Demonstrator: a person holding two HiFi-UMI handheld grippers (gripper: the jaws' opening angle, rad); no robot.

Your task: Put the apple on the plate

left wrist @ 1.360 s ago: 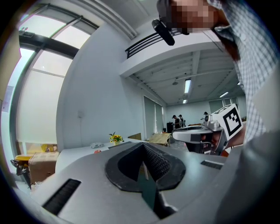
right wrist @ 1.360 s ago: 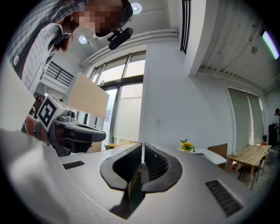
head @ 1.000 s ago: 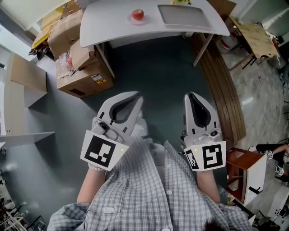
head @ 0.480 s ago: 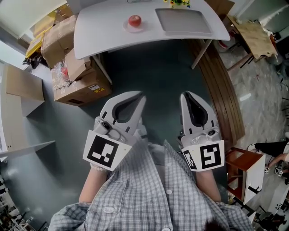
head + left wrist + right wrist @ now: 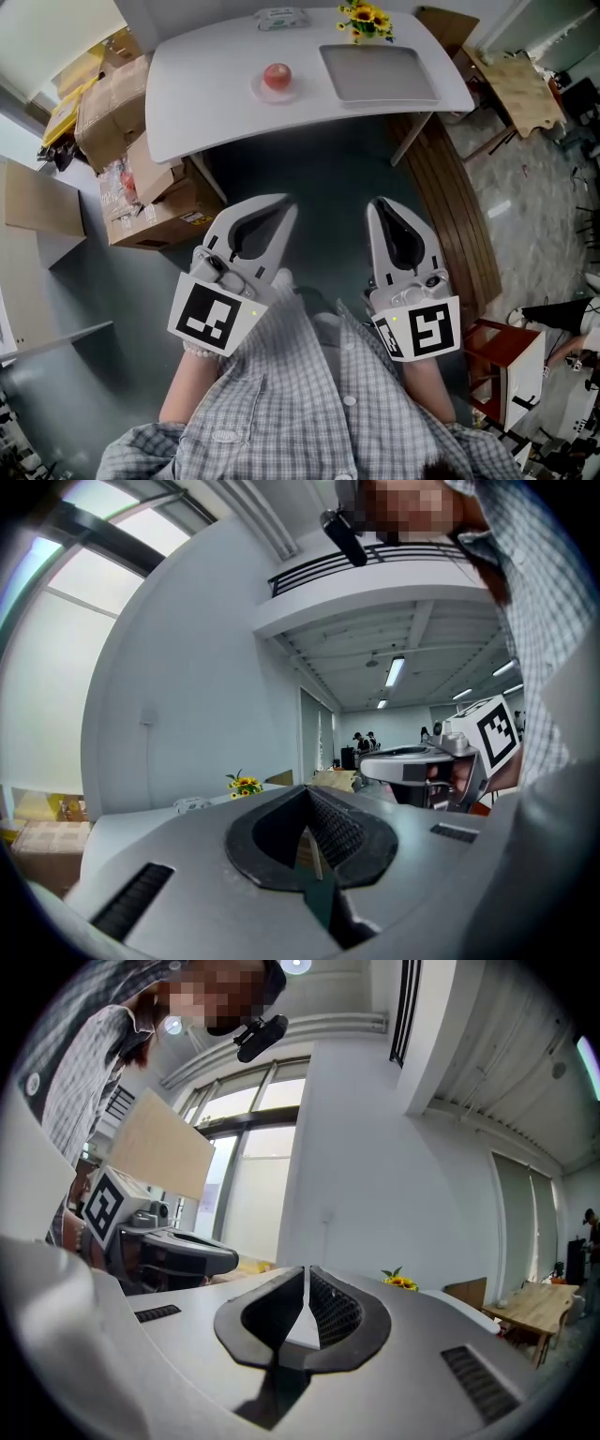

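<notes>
"Two grippers, yes?"

"Yes, two. The left gripper (image 5: 284,202) and the right gripper (image 5: 378,204) hang side by side above the dark floor (image 5: 328,169). They are close to the person's checked shirt (image 5: 309,403) and well apart from the table."

"How do the jaws stand?"

"In each gripper view the two jaws are pressed together at the tips. Nothing is between them, so both tools are empty."

"And how many apples?"

"One apple (image 5: 277,75), a red one. It sits on one small white plate (image 5: 259,89), which stands on the one white table (image 5: 206,84), near the middle of the top."

"What else is on this table?"

"Three things. One grey tray (image 5: 378,73) lies just right of the plate and does not touch it. One bunch of sunflowers (image 5: 365,16) stands at the far edge. One white packet (image 5: 279,16) lies left of the flowers (its print is too small to read)."

"And beside the table?"

"Several cardboard boxes (image 5: 155,202) on the floor at the left (they overlap, so I cannot give an exact count)."
</notes>
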